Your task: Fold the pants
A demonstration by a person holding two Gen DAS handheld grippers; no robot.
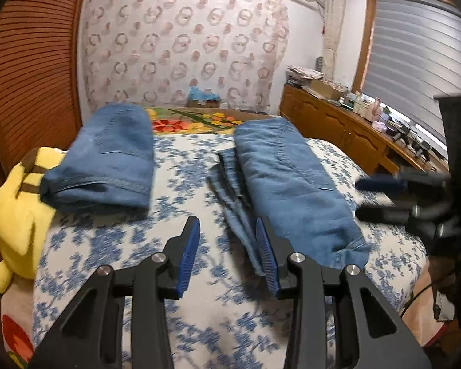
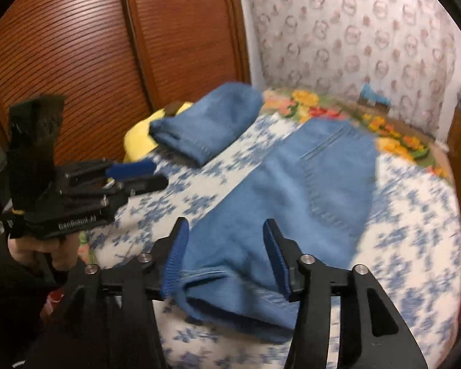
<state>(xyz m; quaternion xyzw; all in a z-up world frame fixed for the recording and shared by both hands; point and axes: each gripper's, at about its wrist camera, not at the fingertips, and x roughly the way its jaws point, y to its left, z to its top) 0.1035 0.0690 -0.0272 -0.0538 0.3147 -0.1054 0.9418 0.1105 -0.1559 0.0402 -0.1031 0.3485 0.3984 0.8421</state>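
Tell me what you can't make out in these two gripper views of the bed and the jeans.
- Long jeans: motion blur hides seam detail; in the right wrist view the right gripper covers the near hem.
- Folded jeans: layers underneath are hidden in both views.
- Yellow plush: partly under the folded jeans in the left wrist view.
- Dresser clutter: too small and blurred.

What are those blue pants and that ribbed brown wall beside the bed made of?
The long pants look like soft, matte blue denim: stitched seams and a sewn pocket show. The folded pants look the same. The ribbed wall seems to be reddish-brown slatted wood with a slight sheen, perhaps closet doors; blur leaves laminate possible.
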